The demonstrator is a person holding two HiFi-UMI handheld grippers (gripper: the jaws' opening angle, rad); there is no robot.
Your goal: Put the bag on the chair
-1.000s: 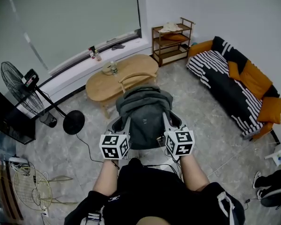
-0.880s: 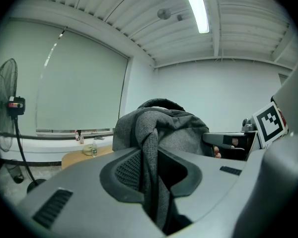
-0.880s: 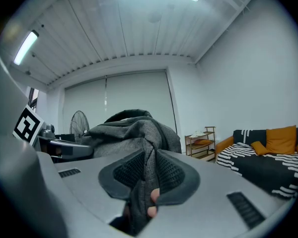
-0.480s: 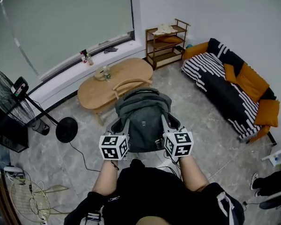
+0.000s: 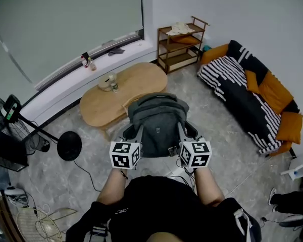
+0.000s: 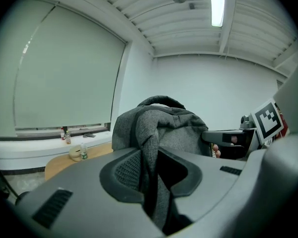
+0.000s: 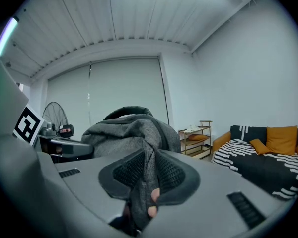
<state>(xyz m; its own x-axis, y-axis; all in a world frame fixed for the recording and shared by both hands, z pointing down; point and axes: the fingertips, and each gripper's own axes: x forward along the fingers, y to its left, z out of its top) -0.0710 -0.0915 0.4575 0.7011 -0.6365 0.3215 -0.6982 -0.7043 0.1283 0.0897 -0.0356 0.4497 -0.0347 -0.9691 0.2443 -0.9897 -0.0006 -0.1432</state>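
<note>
A striped black-and-white sofa [image 5: 242, 87] with orange cushions runs along the right wall, well apart from the oval wooden table [image 5: 134, 79] that stands below the window. Between the two, in the corner, is a low wooden shelf [image 5: 182, 44]. The grey bag [image 5: 157, 122] hangs in the air in front of the person, held up from both sides over the near edge of the table. It covers nearly all of the chair [image 5: 126, 103], of which only a sliver of curved pale wood shows at the bag's far left edge; whether the bag touches the chair cannot be told. A standing fan's round black base [image 5: 69, 146] sits on the floor to the left. The left gripper [image 6: 150, 172] is clamped on a fold of the bag's grey fabric, which runs down between its ribbed pads. The right gripper [image 7: 148, 175] pinches a similar fold on the other side. A small bottle [image 5: 112, 84] stands on the table.
</note>
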